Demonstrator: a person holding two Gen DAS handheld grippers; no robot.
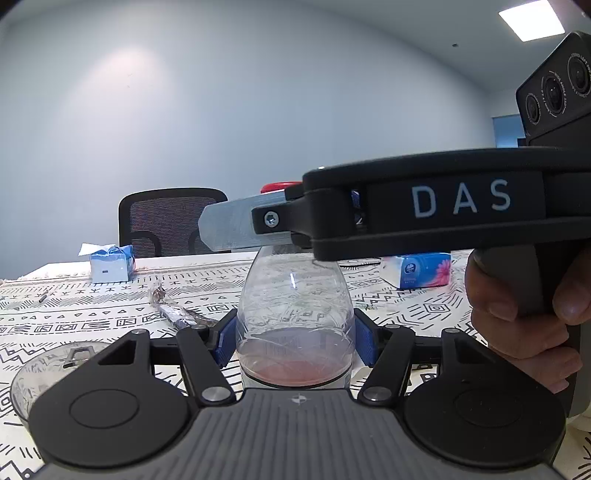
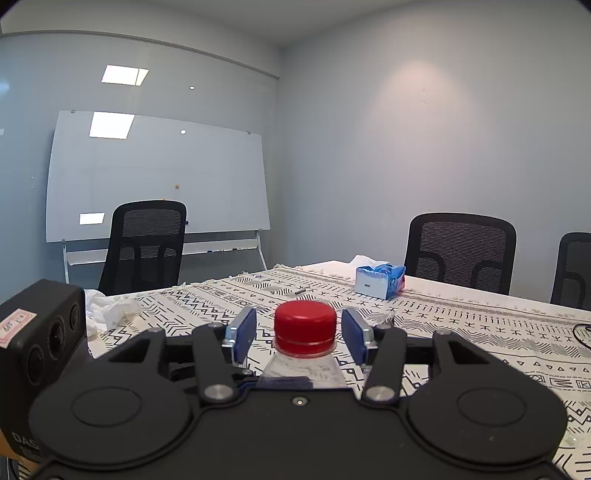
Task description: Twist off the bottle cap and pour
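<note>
My left claw (image 1: 295, 341) pinches the clear ribbed bottle (image 1: 293, 314) mid-counter. My right claw (image 2: 299, 334) is spread, blue pads (image 2: 245, 332) flanking the smooth red cap (image 2: 305, 326) with gaps both sides. Patterned cloth (image 2: 461, 325) lies open toward the far edge.

Pale blue walls (image 2: 424, 147), whiteboard (image 2: 159, 173), black mesh chairs (image 2: 460, 251), ceiling light panel (image 1: 532, 20).

The right gripper (image 2: 299, 334) stands open, its blue pads (image 2: 245, 332) either side of the bottle's (image 2: 301, 369) red cap (image 2: 305, 325), not touching. A tissue box (image 2: 378, 282) sits near the bench's (image 2: 480, 328) far edge.
</note>
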